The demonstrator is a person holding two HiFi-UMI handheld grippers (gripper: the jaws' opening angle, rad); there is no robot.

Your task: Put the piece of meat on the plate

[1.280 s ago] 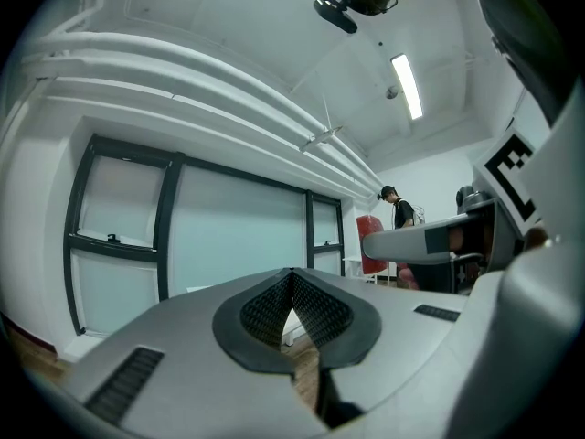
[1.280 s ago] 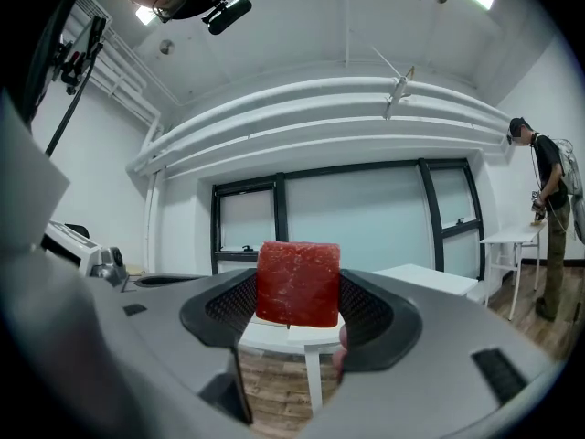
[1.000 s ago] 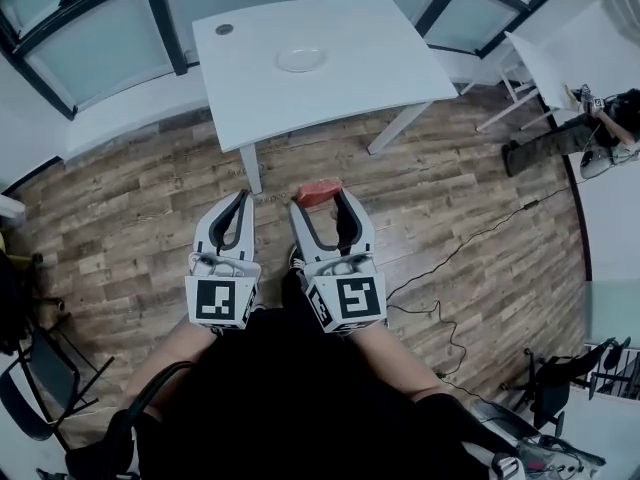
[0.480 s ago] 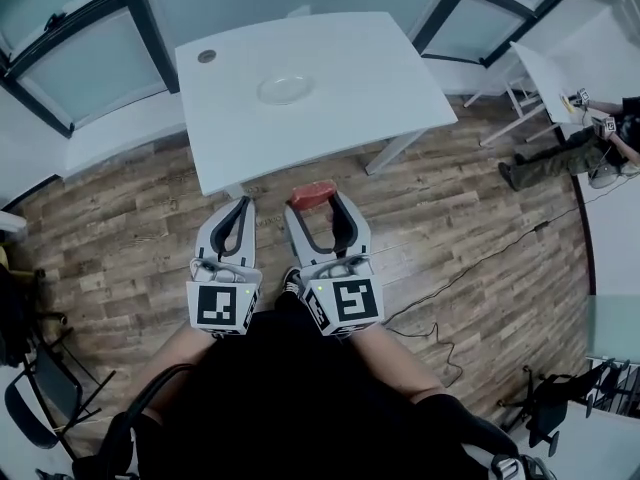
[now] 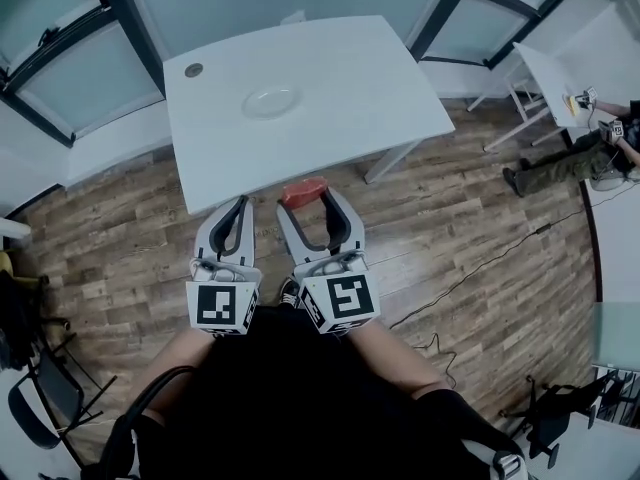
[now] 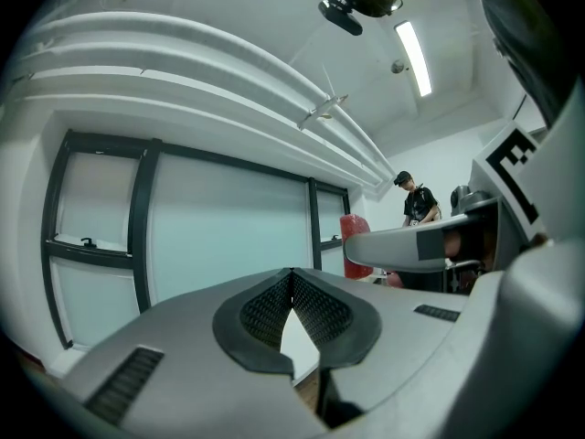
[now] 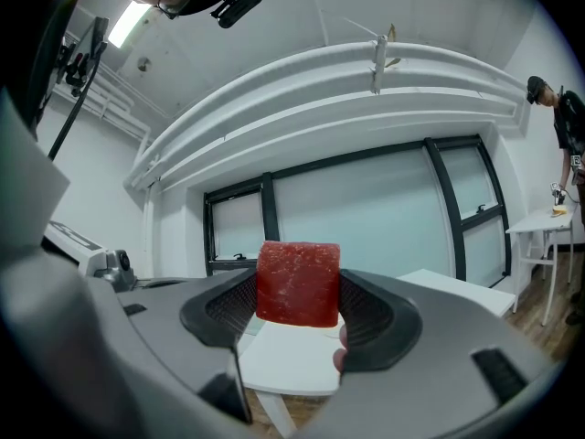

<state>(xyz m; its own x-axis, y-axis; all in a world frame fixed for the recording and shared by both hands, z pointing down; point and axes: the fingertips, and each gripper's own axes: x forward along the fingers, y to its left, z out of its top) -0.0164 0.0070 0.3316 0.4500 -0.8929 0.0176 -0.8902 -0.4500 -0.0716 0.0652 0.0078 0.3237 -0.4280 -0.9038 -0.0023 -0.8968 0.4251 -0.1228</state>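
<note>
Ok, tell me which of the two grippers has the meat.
The right gripper: its jaws are clamped on the red piece of meat. The left gripper has its jaws closed together on nothing.

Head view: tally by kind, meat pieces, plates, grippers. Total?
piece of meat: 1
plate: 1
grippers: 2, left gripper and right gripper
Total: 4
</note>
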